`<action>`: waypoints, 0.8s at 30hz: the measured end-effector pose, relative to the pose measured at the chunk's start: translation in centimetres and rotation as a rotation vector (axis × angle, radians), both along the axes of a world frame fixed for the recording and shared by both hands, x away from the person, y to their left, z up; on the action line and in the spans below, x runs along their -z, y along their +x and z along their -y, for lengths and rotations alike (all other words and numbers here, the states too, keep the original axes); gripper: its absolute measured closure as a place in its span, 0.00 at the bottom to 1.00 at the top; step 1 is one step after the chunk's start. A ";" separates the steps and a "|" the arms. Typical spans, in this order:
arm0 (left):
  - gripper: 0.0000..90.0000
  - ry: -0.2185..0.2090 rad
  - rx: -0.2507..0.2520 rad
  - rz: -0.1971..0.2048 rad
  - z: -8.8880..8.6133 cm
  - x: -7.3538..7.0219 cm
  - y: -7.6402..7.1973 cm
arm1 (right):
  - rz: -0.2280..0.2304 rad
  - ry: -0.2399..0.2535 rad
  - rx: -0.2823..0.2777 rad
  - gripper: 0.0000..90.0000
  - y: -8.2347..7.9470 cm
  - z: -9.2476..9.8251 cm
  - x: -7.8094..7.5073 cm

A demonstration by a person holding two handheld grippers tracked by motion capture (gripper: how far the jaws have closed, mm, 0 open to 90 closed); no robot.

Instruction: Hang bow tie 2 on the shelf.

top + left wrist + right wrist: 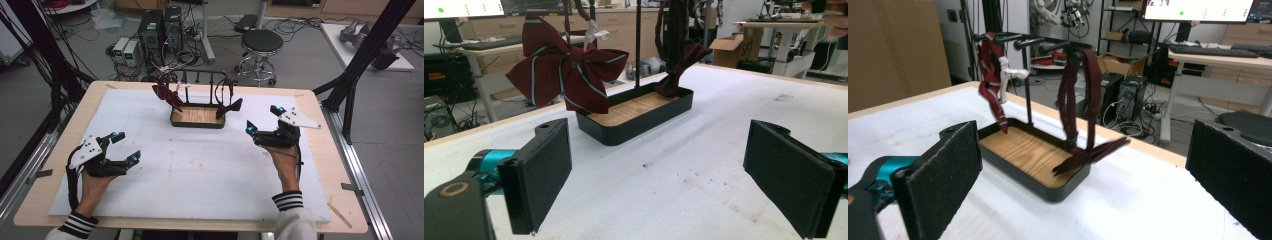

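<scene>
Bow ties [167,95] are seen hung on the rack [197,116]; left gripper [124,146] and right gripper [261,119], both gaping, empty, are best brought in level toward it.

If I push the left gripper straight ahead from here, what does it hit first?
Probably the black tray of the rack, near its front wall, with the striped bow tie hanging just above. The left gripper is open; the foam between looks free.

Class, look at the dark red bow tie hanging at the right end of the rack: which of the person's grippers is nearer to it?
Right. The right gripper sits just right of the plain bow tie, slightly nearer the person. The left gripper is far across the white mat, at its left.
</scene>
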State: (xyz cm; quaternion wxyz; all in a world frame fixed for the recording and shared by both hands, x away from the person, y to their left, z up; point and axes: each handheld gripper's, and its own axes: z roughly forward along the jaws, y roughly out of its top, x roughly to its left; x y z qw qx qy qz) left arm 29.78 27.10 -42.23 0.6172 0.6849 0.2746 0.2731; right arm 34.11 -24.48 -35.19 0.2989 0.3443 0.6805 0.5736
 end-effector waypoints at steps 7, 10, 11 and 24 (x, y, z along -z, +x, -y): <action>0.14 0.002 -0.013 0.011 -0.1 0.1 -0.5 | 0.034 0.016 0.007 0.01 -3.1 1.2 1.9; 0.14 -0.001 -0.022 0.019 -0.3 0.3 -0.8 | 0.046 0.022 0.016 0.01 -4.2 1.7 2.9; 0.14 -0.001 -0.026 0.021 -0.3 0.3 -0.9 | 0.051 0.026 0.020 0.01 -4.6 1.9 3.3; 0.14 -0.014 -0.062 0.031 -1.1 1.4 -2.0 | 0.091 0.022 0.068 0.01 -6.9 3.5 7.0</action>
